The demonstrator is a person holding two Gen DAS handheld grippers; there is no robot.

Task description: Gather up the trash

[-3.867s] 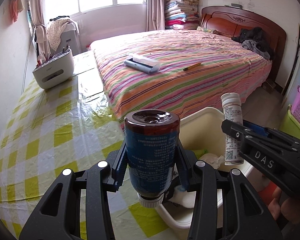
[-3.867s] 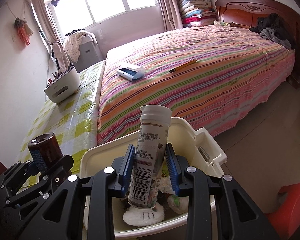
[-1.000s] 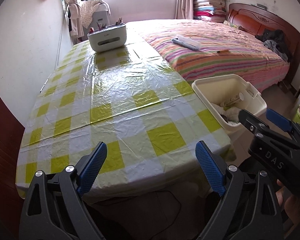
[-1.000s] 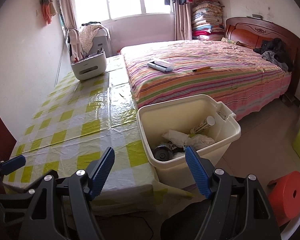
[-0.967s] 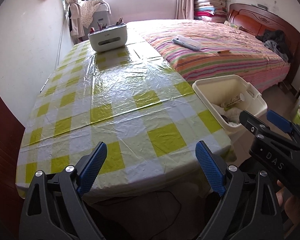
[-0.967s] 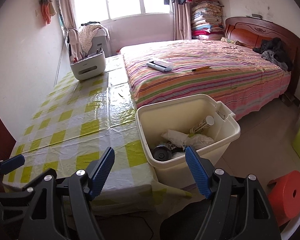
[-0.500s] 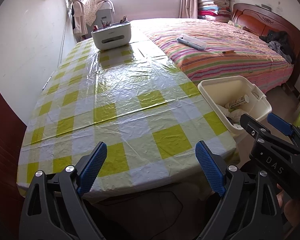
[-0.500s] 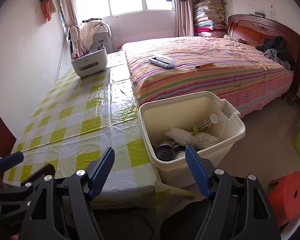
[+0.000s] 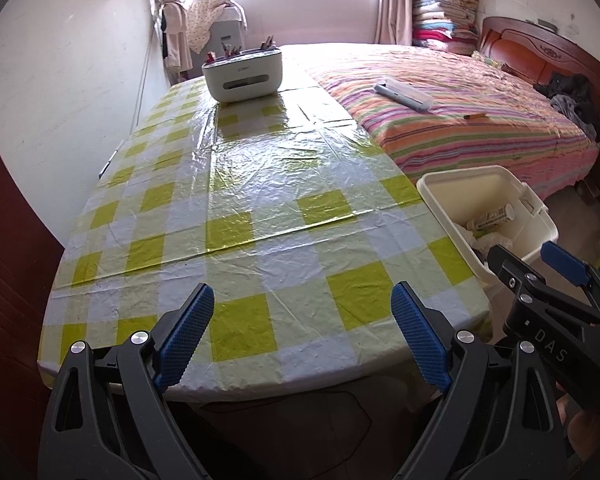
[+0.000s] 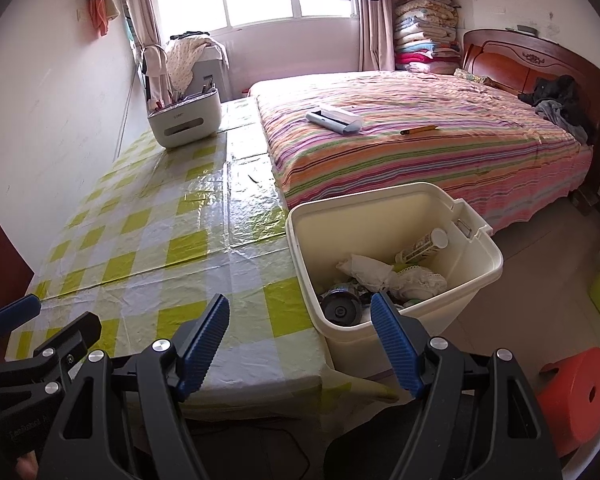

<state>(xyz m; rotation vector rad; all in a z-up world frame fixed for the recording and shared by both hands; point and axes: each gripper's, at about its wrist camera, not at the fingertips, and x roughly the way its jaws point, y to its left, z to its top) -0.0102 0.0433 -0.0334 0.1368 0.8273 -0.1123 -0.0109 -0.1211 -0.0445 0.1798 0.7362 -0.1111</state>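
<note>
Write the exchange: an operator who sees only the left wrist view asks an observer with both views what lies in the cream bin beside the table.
Operator: I see a white tube in the cream bin, but the right gripper covers the bin's near end. What is there?
Observer: A dark bottle lies on its side there, one round end towards the right wrist camera.
Operator: Anything beside it?
Observer: Crumpled white paper lies between the bottle and the tube.
Operator: What is on the floor past the bin?
Observer: A red plastic stool stands on the floor, to the right of the bin in the right wrist view.
</note>
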